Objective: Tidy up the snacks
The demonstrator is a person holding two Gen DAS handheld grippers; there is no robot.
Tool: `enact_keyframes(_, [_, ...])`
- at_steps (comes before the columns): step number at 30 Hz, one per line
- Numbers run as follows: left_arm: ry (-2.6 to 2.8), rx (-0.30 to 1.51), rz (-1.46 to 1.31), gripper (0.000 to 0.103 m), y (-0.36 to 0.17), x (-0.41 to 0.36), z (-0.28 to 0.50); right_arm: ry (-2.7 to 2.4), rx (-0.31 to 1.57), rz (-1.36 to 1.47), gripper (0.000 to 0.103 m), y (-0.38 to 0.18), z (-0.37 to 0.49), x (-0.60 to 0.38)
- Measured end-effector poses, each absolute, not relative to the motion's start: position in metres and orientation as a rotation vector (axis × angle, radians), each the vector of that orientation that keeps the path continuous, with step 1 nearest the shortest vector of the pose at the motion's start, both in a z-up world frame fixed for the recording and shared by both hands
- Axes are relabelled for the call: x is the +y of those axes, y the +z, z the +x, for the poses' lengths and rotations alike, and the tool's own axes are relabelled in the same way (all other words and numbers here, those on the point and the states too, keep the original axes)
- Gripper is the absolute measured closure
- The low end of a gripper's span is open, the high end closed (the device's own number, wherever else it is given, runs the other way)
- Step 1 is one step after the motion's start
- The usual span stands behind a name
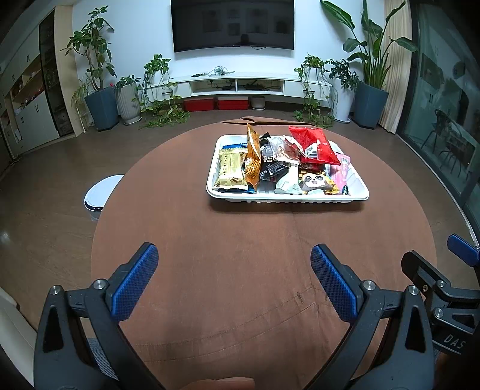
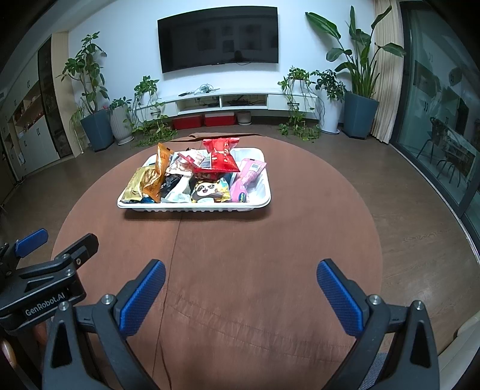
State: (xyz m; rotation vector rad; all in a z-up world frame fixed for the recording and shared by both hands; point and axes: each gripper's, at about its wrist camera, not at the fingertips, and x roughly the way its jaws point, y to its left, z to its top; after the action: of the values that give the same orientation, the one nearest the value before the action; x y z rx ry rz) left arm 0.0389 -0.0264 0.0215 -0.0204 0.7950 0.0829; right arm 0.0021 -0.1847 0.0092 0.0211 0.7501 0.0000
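A white tray [image 1: 288,199] sits on the round brown table [image 1: 240,270], filled with several snack packets: a gold one [image 1: 229,171], an orange one [image 1: 253,157], a red one [image 1: 313,145], a panda one [image 1: 315,181] and a pink one [image 1: 342,169]. The tray also shows in the right wrist view [image 2: 195,207], with the red packet [image 2: 220,156] on top. My left gripper [image 1: 234,255] is open and empty, well short of the tray. My right gripper [image 2: 241,270] is open and empty, also near the table's front.
A white round bin [image 1: 100,193] stands on the floor left of the table. Potted plants [image 1: 99,90], a TV [image 1: 232,24] and a low white cabinet [image 1: 237,85] line the far wall. A glass door [image 2: 444,126] is on the right.
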Motion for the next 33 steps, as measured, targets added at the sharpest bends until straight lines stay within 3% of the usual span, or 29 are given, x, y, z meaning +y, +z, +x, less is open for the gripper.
enact_keyframes(33, [0.083, 0.796, -0.017, 0.000, 0.0210, -0.0261, 0.0394, 0.001, 0.754, 0.020, 0.000, 0.0110, 0.0014, -0.1854])
